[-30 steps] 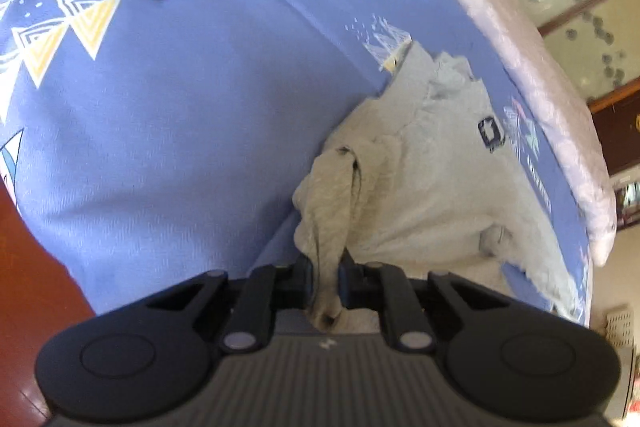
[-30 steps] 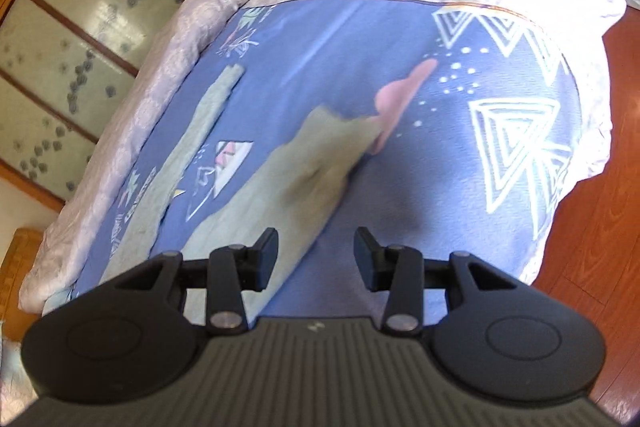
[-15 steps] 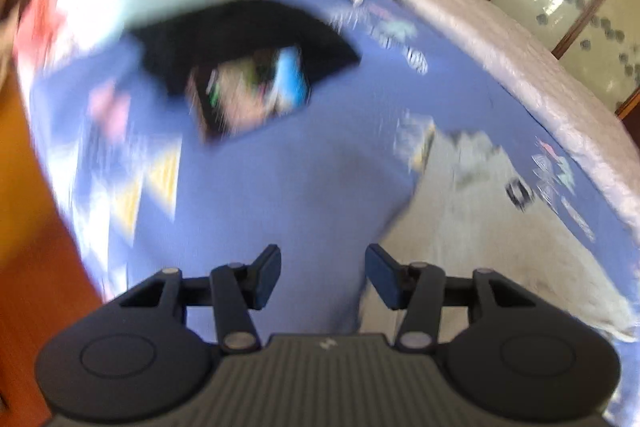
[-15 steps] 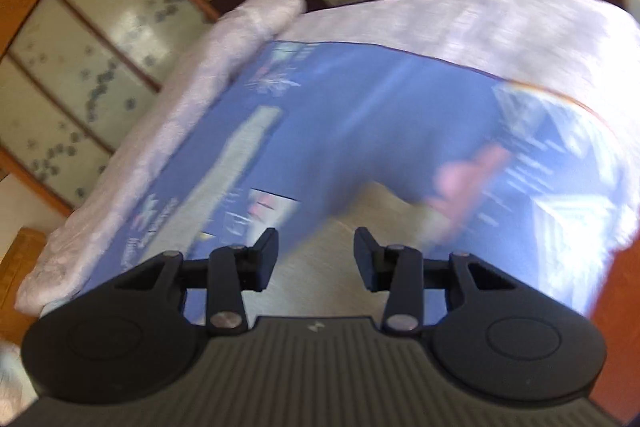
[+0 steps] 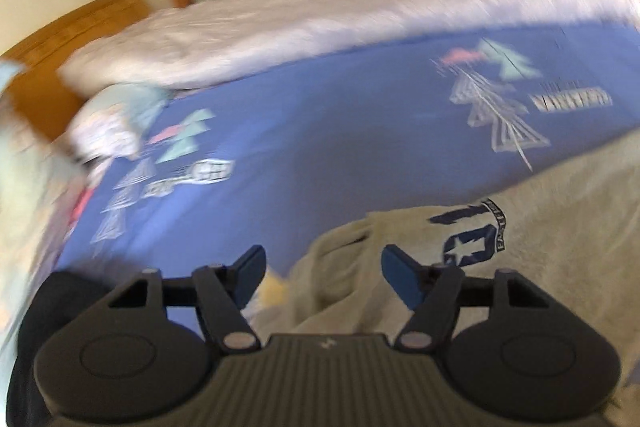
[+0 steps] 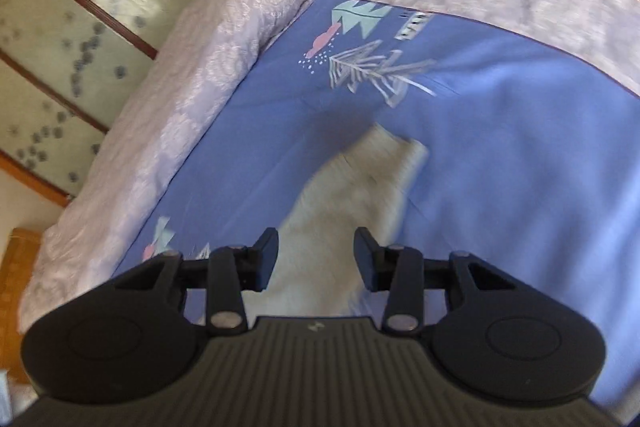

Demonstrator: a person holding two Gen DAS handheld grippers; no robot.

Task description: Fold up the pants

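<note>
Grey fleece pants (image 5: 500,267), rumpled, blue printed bedsheet (image 5: 320,131)

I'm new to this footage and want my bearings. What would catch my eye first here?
The grey pants spread over the blue patterned bedspread, with a dark blue star logo just beyond the left gripper. In the right wrist view, a pant leg stretches away from the open right gripper. A pale lilac quilt borders the bed.

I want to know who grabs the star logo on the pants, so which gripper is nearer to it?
Left. The left gripper is open right beside the logo; the right gripper faces a plain leg, no logo in view.
</note>
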